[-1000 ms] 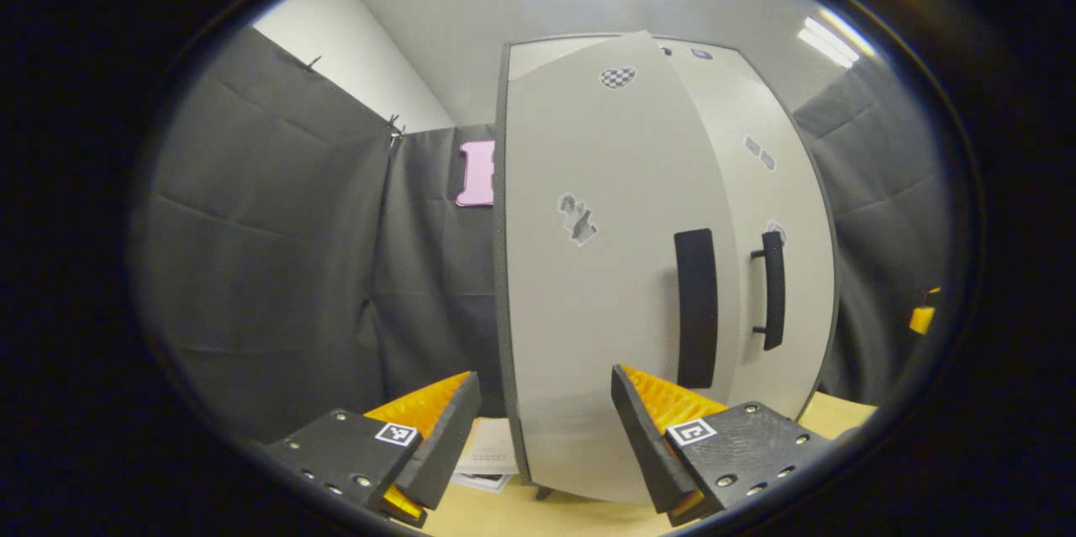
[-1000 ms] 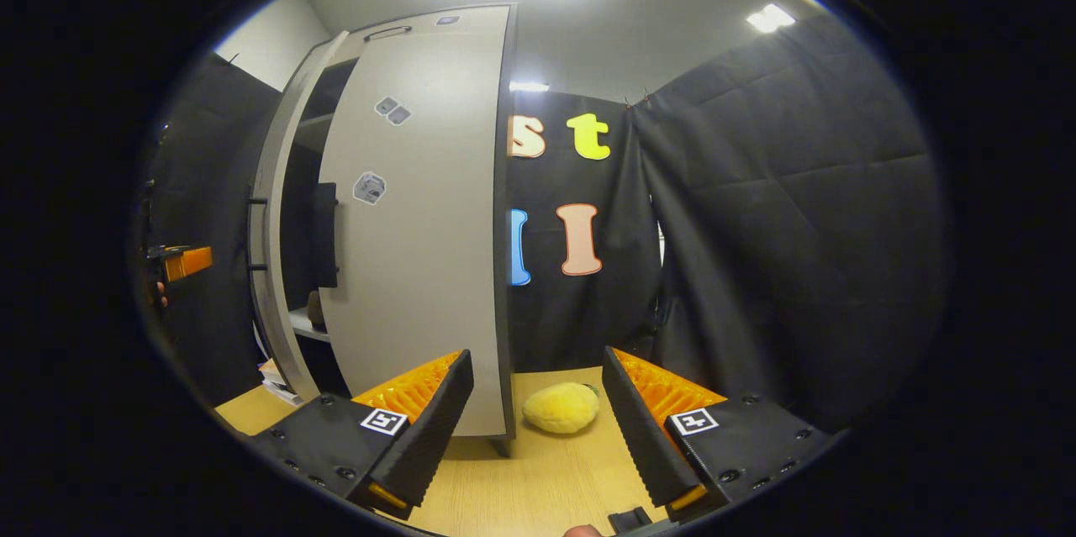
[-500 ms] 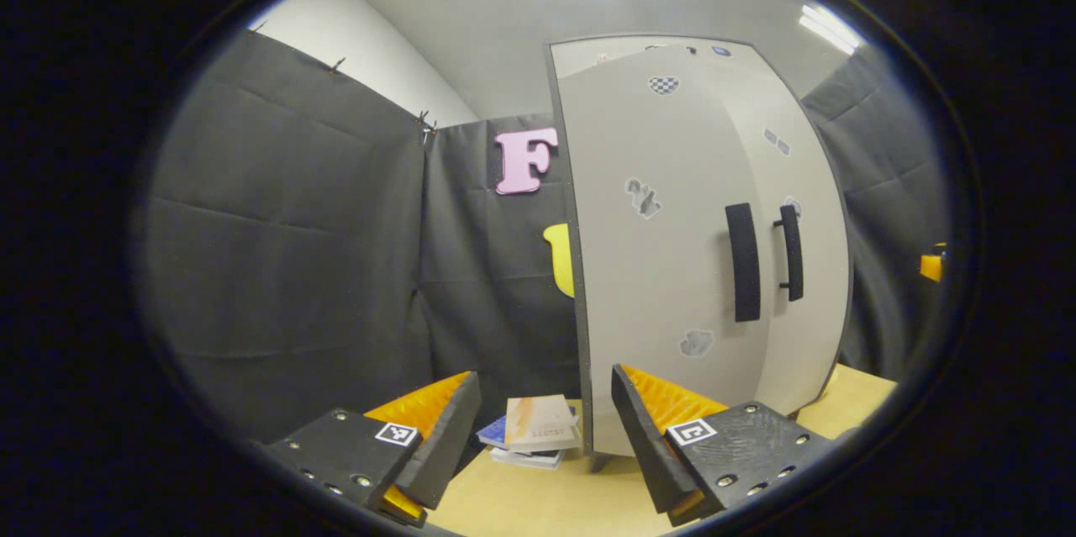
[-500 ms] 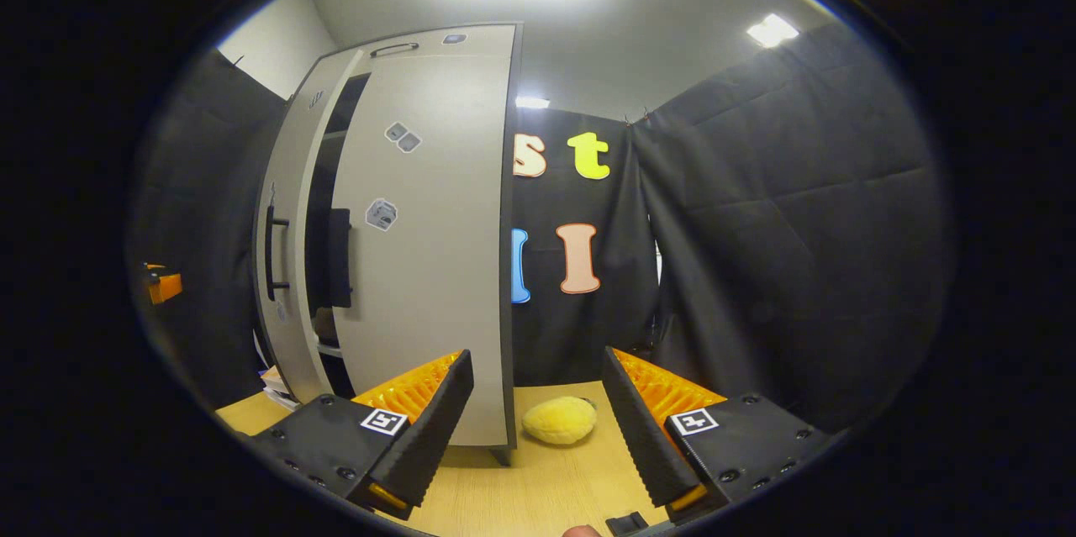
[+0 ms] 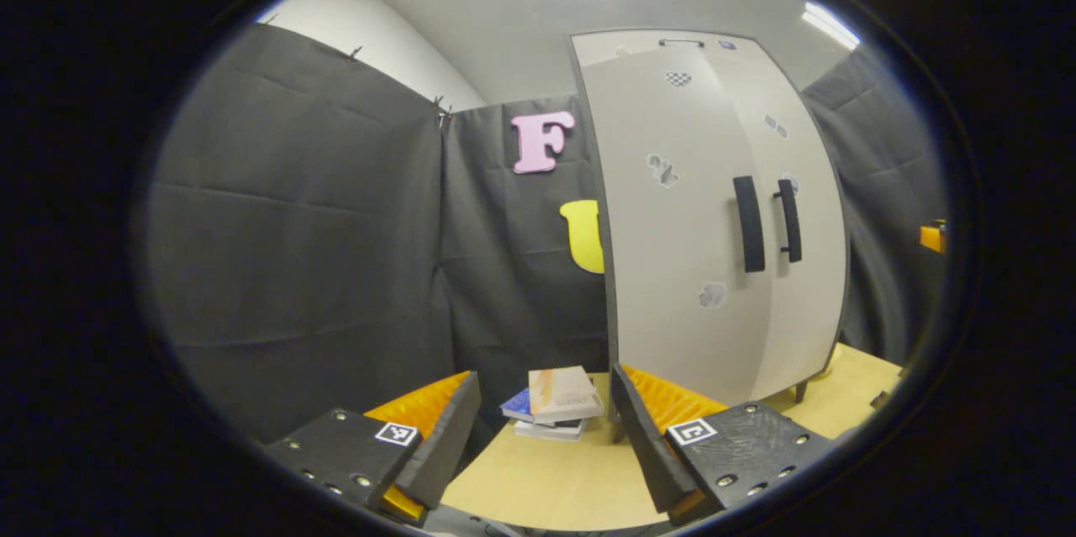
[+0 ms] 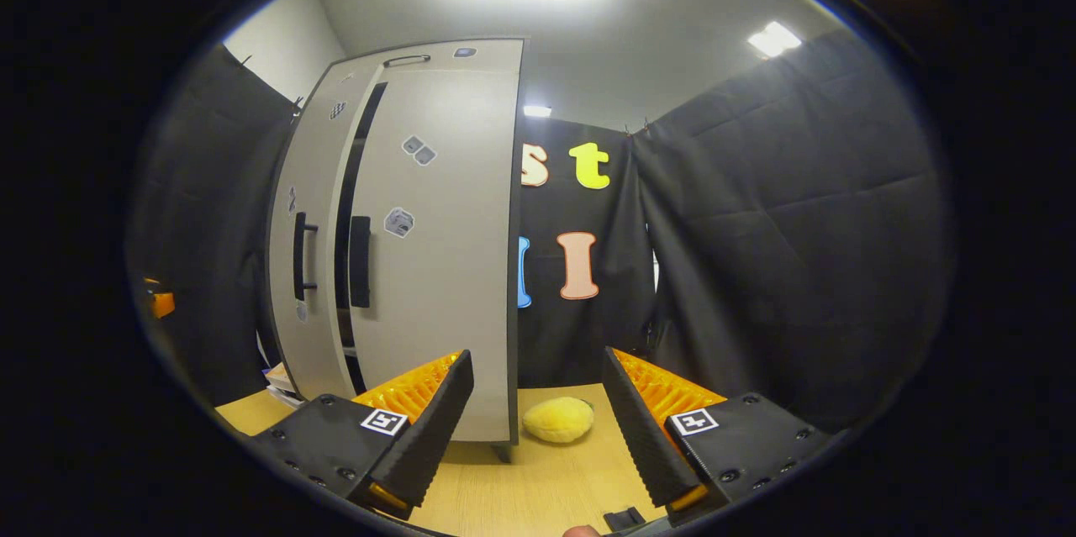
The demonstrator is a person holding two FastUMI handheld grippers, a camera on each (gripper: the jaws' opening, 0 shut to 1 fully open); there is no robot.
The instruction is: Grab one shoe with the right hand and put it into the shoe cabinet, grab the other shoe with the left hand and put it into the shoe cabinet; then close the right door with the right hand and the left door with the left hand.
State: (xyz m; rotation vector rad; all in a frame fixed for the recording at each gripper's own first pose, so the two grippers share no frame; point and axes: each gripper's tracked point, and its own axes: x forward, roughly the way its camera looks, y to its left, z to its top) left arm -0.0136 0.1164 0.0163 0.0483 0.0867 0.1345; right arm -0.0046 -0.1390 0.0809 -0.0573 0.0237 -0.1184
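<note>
Your left tool [image 5: 542, 428] stood with its fingers spread apart and nothing between them, low in the frame of the left gripper view, and your right tool [image 6: 538, 419] was likewise released and empty at the bottom of the right gripper view.

The shoe cabinet [image 5: 714, 209] rose in the right half of the left gripper view, its long axis upright. In the right gripper view the same cabinet stood left of centre. No shoe could be seen outside it on the worktop [image 6: 546, 486], so by my judgement both shoes were already inside and only the doors mattered.

What the next move turned on was the seam between the doors. In the right gripper view a dark upright gap showed between the left door [image 6: 315, 226] and the right door [image 6: 437, 251], running from top to bottom beside the two black handles, so at least one door was not fully home; which one stood proud I could not tell. In the left gripper view the doors looked nearly flush.

The cabinet lay ahead and to the right of your left tool, ahead and to the left of your right tool, both well apart from it. Neither tool looked clearly nearer.

A stack of books [image 5: 555, 402] and a yellow plush [image 6: 559, 419] lay on the worktop near the cabinet's feet.
</note>
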